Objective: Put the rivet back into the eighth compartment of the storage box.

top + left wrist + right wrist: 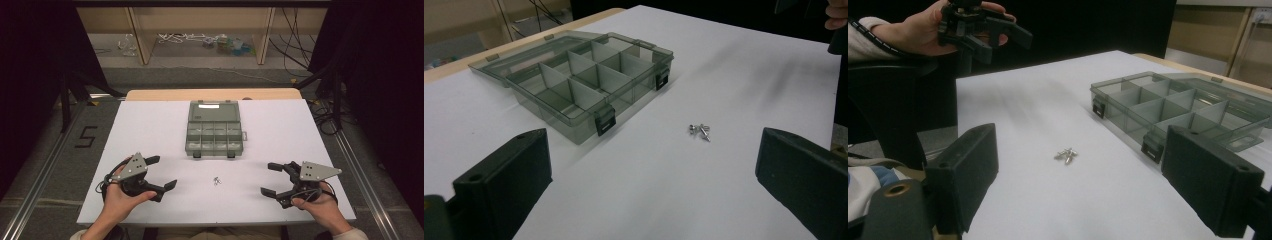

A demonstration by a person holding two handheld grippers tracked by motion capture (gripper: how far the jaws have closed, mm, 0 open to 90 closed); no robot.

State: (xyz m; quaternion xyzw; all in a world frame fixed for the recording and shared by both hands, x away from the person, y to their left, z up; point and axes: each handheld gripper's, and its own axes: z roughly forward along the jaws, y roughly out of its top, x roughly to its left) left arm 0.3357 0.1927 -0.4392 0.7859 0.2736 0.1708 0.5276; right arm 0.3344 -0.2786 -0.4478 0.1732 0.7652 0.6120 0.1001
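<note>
A smoky clear compartment box [214,131] lies open at the middle of the white table [150,125], its lid folded back; its compartments [574,80] look empty. A small heap of silver screws [216,180] rests on the table in front of it, also seen as screws [699,130] and screws [1066,154]. My left gripper [162,173] is open, held in a hand at the near left, jaws facing the screws. My right gripper [270,179] is open at the near right, also facing the screws. Both jaws pairs hold nothing.
The box's black latches [197,155] hang over its near side. The table's front edge [215,222] runs just behind my hands. Beyond the table lie a wooden bench [210,93], cables and floor clutter. The left hand's gripper [979,27] appears far off in the right gripper view.
</note>
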